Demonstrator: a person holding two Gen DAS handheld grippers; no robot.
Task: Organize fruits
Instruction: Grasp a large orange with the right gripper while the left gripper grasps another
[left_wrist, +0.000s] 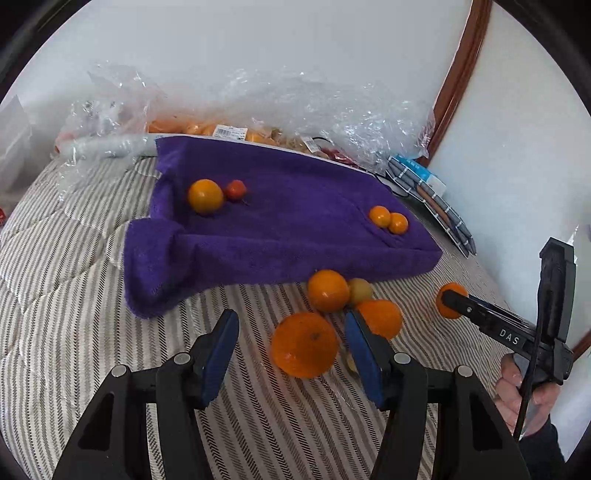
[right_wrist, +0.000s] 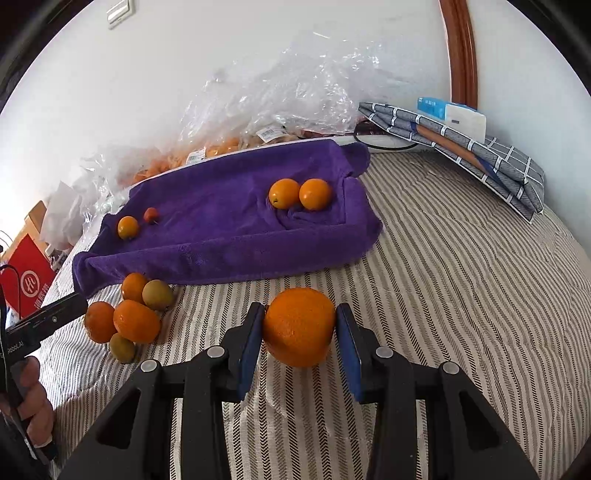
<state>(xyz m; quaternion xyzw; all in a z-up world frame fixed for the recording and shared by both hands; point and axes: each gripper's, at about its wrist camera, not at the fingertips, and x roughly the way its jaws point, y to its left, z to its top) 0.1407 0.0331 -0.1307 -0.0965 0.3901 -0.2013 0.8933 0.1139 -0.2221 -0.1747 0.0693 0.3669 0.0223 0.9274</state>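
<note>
A purple towel-covered tray (left_wrist: 288, 236) (right_wrist: 229, 236) lies on the striped bed. On it sit an orange (left_wrist: 205, 196) beside a small red fruit (left_wrist: 235, 189) at its left, and two oranges (left_wrist: 388, 219) (right_wrist: 300, 194) at its right. A cluster of oranges and small greenish fruits (left_wrist: 343, 299) (right_wrist: 133, 314) lies in front of the tray. My left gripper (left_wrist: 291, 354) is open, with a large orange (left_wrist: 304, 345) between its fingers. My right gripper (right_wrist: 300, 343) has its pads against another large orange (right_wrist: 300, 326), which also shows in the left wrist view (left_wrist: 451, 301).
Crumpled clear plastic bags with more fruit (left_wrist: 258, 110) (right_wrist: 266, 110) lie behind the tray against the white wall. A folded checked cloth with a blue-white box (right_wrist: 465, 144) (left_wrist: 424, 184) lies at the right. A red box (right_wrist: 27, 280) stands at the bed's left edge.
</note>
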